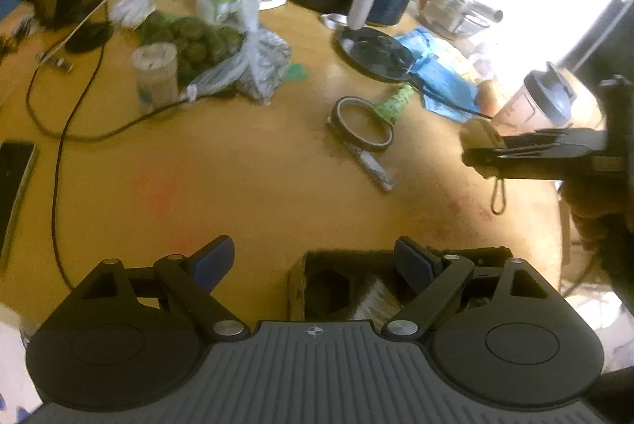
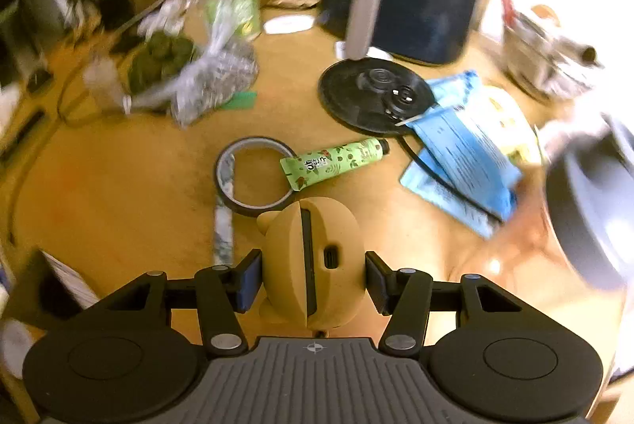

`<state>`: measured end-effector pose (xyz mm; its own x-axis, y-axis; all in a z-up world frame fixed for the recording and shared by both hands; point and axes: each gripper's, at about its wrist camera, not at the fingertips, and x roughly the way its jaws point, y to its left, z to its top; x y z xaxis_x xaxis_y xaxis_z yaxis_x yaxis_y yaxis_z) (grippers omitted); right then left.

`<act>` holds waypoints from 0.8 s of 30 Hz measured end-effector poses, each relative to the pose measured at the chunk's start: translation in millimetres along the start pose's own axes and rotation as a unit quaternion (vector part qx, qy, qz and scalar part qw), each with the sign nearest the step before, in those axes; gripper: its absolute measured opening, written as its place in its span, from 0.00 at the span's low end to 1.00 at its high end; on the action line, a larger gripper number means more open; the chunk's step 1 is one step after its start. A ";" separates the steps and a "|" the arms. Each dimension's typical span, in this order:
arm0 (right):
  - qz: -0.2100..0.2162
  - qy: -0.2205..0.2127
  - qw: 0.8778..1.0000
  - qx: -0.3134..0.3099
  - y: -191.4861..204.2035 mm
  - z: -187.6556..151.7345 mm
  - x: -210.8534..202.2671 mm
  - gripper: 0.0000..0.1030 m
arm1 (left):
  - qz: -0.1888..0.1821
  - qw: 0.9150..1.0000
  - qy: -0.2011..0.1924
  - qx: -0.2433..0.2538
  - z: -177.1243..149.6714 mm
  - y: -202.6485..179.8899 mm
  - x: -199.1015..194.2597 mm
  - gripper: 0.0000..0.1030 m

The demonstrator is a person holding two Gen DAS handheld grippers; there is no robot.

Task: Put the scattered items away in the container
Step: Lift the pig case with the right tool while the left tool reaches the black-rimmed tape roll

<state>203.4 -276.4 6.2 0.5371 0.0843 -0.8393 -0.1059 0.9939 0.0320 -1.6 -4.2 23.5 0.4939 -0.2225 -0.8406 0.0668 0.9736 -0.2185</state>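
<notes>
Right tongs (image 2: 313,281) carry a tan earbud case (image 2: 315,265) above the counter (image 2: 119,194), short of the cardboard box (image 1: 301,289).

The right tongs are clamped on the case, one pad on each broad side, its lid seam and charging port facing the camera. The case looks like soft moulded silicone over a hard shell: light, slightly grippy, stiff enough for a firm squeeze, so the flat flanks seem the best hold; its cord loop (image 1: 498,196) dangles below. The left tongs (image 1: 313,265) hang with jaws wide apart and nothing between them, directly over the box, whose open top shows items already inside. Beyond the box, near mid-counter, lie a tape ring (image 2: 255,176), a green tube (image 2: 337,160) touching it, and a slim wrapped stick (image 2: 222,230).
</notes>
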 end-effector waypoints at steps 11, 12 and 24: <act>-0.012 0.004 0.993 0.117 3.9 -47.3 -48.5 0.55 | -0.002 0.995 -0.012 0.097 29.3 -24.9 23.5 0.86; -0.012 0.006 0.991 0.133 2.1 -51.2 -50.5 0.55 | -0.001 0.994 -0.013 0.107 31.6 -27.6 26.4 0.86; -0.049 0.012 0.980 0.192 -0.2 -73.1 -69.1 0.55 | -0.020 0.974 -0.030 0.224 67.9 -49.4 66.9 0.86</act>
<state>105.1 -287.7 24.5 0.5081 -0.0098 -0.8612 0.2705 0.9512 0.1487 87.0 -63.6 11.7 0.5316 -0.2693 -0.8030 0.4508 0.8926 -0.0009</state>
